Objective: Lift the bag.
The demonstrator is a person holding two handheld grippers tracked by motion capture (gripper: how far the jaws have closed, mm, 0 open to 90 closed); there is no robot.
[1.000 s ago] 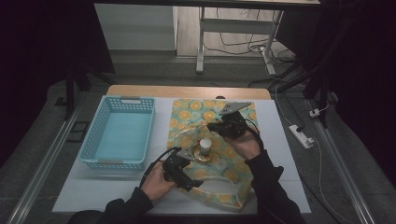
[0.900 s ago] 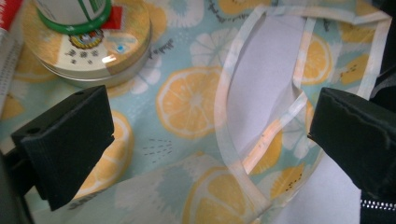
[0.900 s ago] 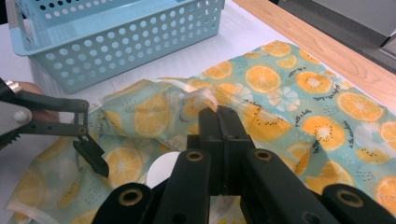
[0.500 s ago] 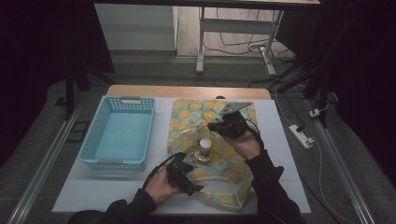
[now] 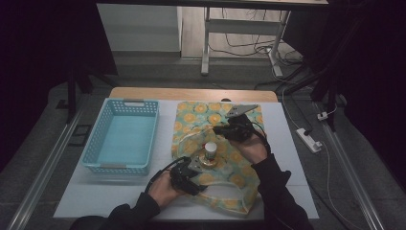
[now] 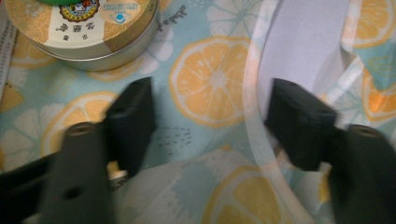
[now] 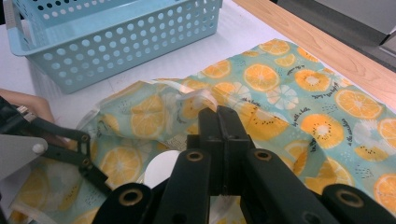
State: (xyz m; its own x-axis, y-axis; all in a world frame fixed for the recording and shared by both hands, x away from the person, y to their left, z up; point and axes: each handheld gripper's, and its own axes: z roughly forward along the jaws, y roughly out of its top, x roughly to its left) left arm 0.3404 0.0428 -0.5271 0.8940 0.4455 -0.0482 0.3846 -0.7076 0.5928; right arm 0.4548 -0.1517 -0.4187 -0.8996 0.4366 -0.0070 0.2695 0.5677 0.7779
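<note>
Round tin (image 6: 84,32) cut off by top edge; left tongs (image 6: 210,116) motion-blurred.

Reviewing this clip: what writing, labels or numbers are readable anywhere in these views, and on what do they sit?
Round tin, lid label: printed characters and a round emblem, too blurred to read.
Orange-print cloth: small cursive script beside the fruit slices, too small to read.
Same cloth in the left gripper view: a scrap of script at the top edge, not legible.
Blue basket: no writing.
</note>
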